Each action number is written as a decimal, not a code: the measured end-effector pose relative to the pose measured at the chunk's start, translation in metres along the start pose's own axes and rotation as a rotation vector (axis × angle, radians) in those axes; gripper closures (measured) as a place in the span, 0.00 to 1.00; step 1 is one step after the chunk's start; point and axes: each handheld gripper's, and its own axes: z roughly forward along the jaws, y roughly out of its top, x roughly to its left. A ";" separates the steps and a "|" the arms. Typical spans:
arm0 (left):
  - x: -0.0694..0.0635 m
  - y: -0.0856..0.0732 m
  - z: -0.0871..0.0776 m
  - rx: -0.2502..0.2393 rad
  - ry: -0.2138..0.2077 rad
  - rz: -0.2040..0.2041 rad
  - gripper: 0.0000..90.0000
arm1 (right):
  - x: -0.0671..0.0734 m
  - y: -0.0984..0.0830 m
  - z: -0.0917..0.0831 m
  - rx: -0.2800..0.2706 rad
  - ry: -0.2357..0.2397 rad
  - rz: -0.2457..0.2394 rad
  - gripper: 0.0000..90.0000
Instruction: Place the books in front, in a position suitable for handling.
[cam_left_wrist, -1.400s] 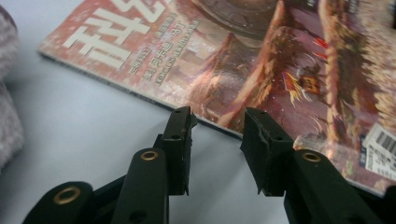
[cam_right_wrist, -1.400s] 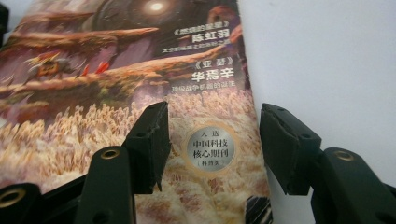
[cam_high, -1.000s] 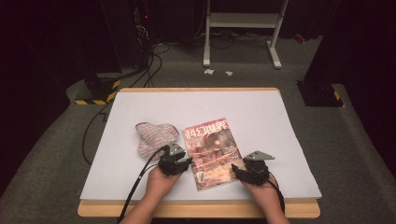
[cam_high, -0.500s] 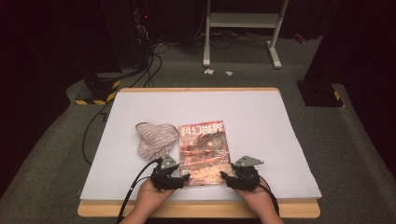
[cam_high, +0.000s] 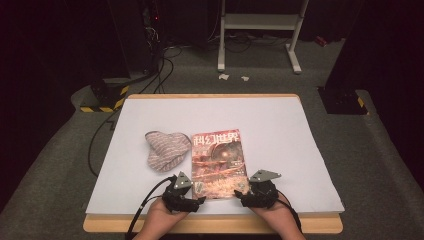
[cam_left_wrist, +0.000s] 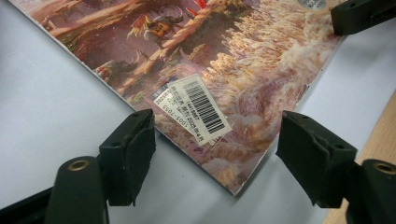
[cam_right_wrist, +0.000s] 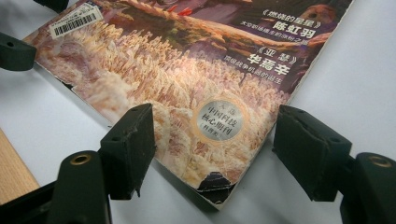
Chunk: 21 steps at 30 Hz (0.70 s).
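Both sets of jaws have just been opening and now stand released: the left gripper (cam_left_wrist: 217, 154) straddles the magazine's (cam_high: 218, 162) barcode corner, the right gripper (cam_right_wrist: 212, 151) its torn corner, apparently having set it flat and square. A striped cloth (cam_high: 166, 149) lies beyond the left jaws, obstructing nothing.

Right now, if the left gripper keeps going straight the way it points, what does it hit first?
Probably the magazine: its near corner lies flat between the left gripper's open jaws, which have just been opening. Depth is hard to judge.
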 end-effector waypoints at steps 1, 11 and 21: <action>0.000 0.000 0.000 0.003 -0.004 -0.005 0.29 | -0.001 0.000 0.000 -0.001 0.003 -0.001 0.32; 0.001 -0.001 0.000 0.002 0.027 -0.013 0.23 | 0.001 -0.003 0.000 -0.005 0.013 -0.008 0.28; -0.004 0.000 0.002 0.022 0.035 0.023 0.20 | 0.007 -0.005 0.002 0.006 -0.014 -0.065 0.23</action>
